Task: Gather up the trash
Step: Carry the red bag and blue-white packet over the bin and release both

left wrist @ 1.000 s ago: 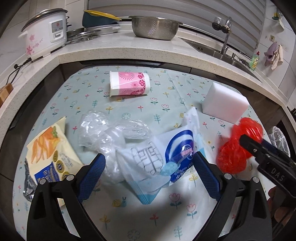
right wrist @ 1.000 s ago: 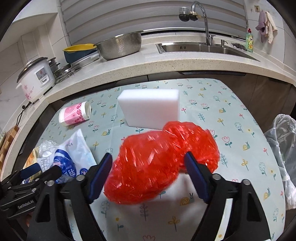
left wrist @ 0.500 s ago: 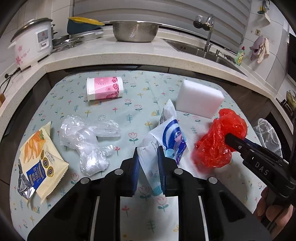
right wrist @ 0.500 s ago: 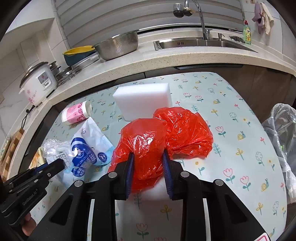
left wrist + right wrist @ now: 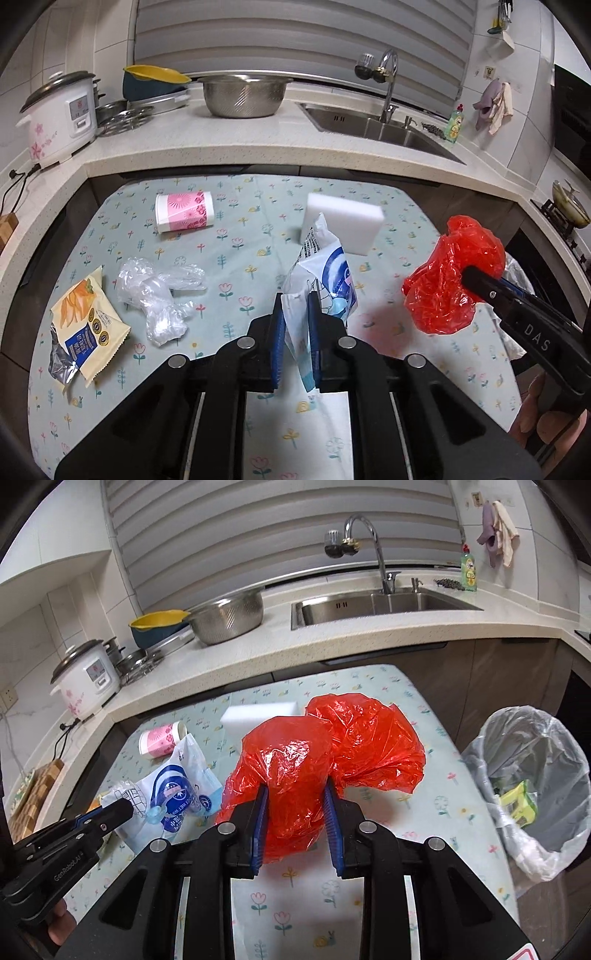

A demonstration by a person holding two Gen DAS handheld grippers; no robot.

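My left gripper [image 5: 295, 317] is shut on a white and blue wet-wipe packet [image 5: 325, 273] and holds it above the flowered tablecloth [image 5: 240, 266]. My right gripper [image 5: 295, 805] is shut on a crumpled red plastic bag [image 5: 325, 746], lifted off the table; the bag also shows in the left wrist view [image 5: 450, 288]. The packet shows in the right wrist view [image 5: 173, 790] with the left gripper [image 5: 122, 808] on it. A bin lined with a clear bag [image 5: 532, 775] stands right of the table.
On the table lie a pink paper cup [image 5: 184, 212] on its side, a crumpled clear plastic glove [image 5: 159, 295], a yellow snack packet [image 5: 85, 325] and a white foam block [image 5: 343, 221]. Behind are a counter with a rice cooker [image 5: 59, 118], a colander [image 5: 243, 94] and a sink [image 5: 376, 125].
Both grippers closed, the left on the wipe packet and the right on the red bag, and both lifted their loads off the table. The right gripper has swung towards the bin.
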